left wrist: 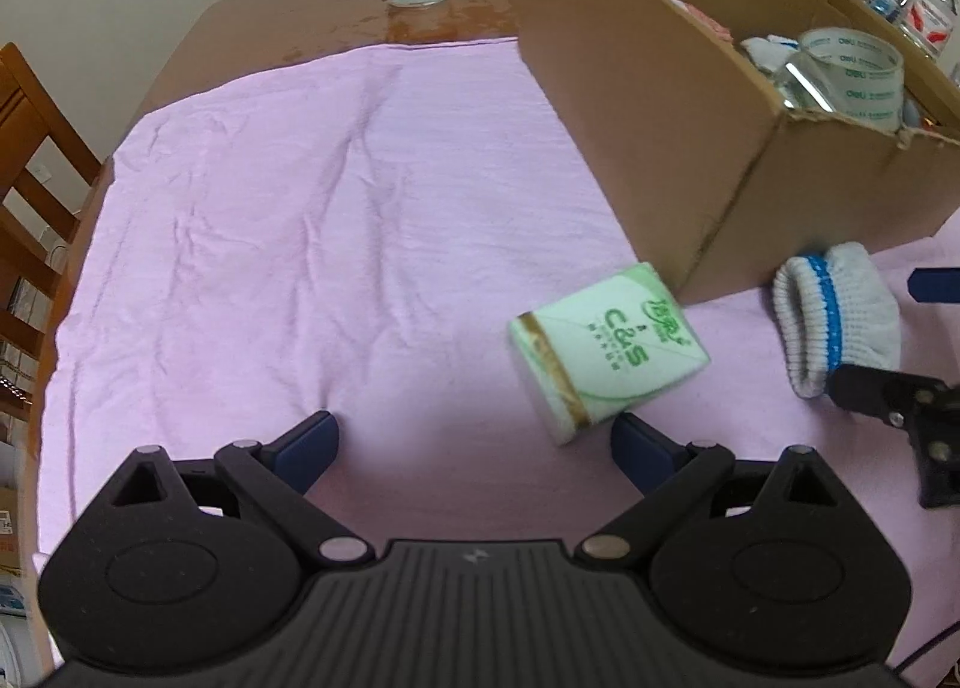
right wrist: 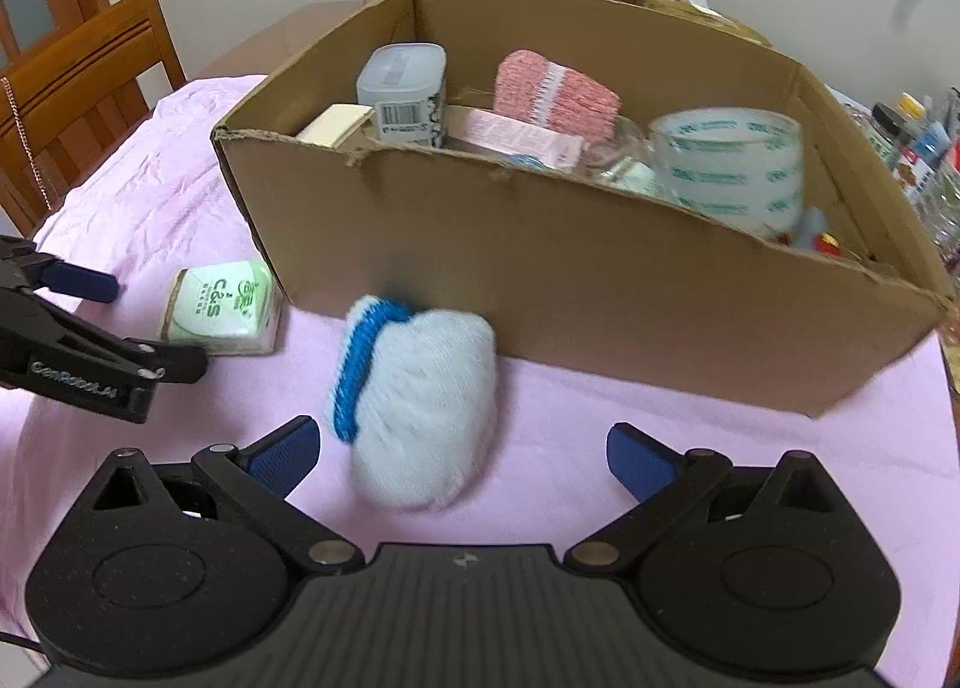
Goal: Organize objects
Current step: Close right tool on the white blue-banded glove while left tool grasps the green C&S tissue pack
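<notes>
Box (right wrist: 540,280) beyond fingers: already holds tape roll (right wrist: 729,166), container, pink cloth, more. Judged mostly done; two things left on pink-covered counter (left wrist: 300,208). Glove (right wrist: 420,406) between right fingers (right wrist: 459,457), spread, untouched. Tissue pack (left wrist: 606,352) just ahead of left fingers (left wrist: 474,448), toward right one; spread, empty.
</notes>
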Demonstrator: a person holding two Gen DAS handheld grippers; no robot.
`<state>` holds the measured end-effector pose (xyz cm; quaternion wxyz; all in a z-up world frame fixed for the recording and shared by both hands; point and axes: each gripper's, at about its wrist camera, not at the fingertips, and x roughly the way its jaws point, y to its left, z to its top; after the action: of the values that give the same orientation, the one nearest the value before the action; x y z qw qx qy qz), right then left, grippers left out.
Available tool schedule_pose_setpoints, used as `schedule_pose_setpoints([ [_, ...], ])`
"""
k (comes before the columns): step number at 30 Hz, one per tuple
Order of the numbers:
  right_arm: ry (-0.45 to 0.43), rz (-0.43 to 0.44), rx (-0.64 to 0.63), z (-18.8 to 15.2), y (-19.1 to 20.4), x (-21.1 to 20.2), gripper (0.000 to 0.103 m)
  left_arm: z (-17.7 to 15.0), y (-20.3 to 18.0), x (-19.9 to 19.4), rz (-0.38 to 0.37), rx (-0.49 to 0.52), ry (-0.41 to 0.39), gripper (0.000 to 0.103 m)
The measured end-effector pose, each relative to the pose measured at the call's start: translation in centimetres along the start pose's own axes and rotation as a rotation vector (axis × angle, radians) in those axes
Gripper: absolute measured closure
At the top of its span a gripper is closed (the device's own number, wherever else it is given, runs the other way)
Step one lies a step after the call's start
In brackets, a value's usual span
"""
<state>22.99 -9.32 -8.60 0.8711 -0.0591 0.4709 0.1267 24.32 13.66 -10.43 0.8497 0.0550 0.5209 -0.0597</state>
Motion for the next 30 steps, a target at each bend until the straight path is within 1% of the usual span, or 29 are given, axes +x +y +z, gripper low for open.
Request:
schedule_pose_setpoints([
  [2,-0.002,-0.003,0.004,0.4,0.3,0.6,0.0,-0.1,0.0,-0.3,-0.03,0.004,-0.001,0.006],
  [4,-0.003,-0.009,0.007,0.7,0.5,1.3,0.0,-0.1,-0.2,-0.7,-0.081,0.004,-0.002,0.006],
  [5,-0.001,-0.013,0.011,0.8,0.4,1.5,0.0,-0.1,-0.3,-0.8,-0.095,0.003,-0.006,0.006],
  [8,0.005,-0.031,0.017,0.9,0.5,2.5,0.0,0.1,-1.1,-1.0,-0.117,-0.001,-0.022,0.006],
  [12,0.01,-0.023,0.028,0.5,-0.1,2.5,0.0,0.8,-1.9,-0.5,-0.134,-0.034,-0.036,0.006],
  [18,0.037,-0.042,0.024,-0.6,-1.2,1.9,0.0,1.8,-2.3,1.1,-0.1,-0.095,-0.049,0.006],
  [21,0.046,-0.038,0.029,-1.1,-1.7,1.7,0.0,1.6,-2.7,1.1,-0.045,-0.057,-0.054,0.006],
  [23,0.045,-0.037,0.027,-1.2,-1.8,1.6,0.0,1.2,-2.5,1.2,-0.027,-0.043,-0.054,0.006],
  [29,0.03,-0.033,-0.008,-1.4,-1.4,1.7,0.0,0.6,-1.6,0.8,-0.007,-0.039,-0.06,0.006],
  [30,0.029,-0.029,-0.014,-1.2,-1.2,1.7,0.0,0.6,-1.7,0.8,-0.006,-0.036,-0.063,0.008],
])
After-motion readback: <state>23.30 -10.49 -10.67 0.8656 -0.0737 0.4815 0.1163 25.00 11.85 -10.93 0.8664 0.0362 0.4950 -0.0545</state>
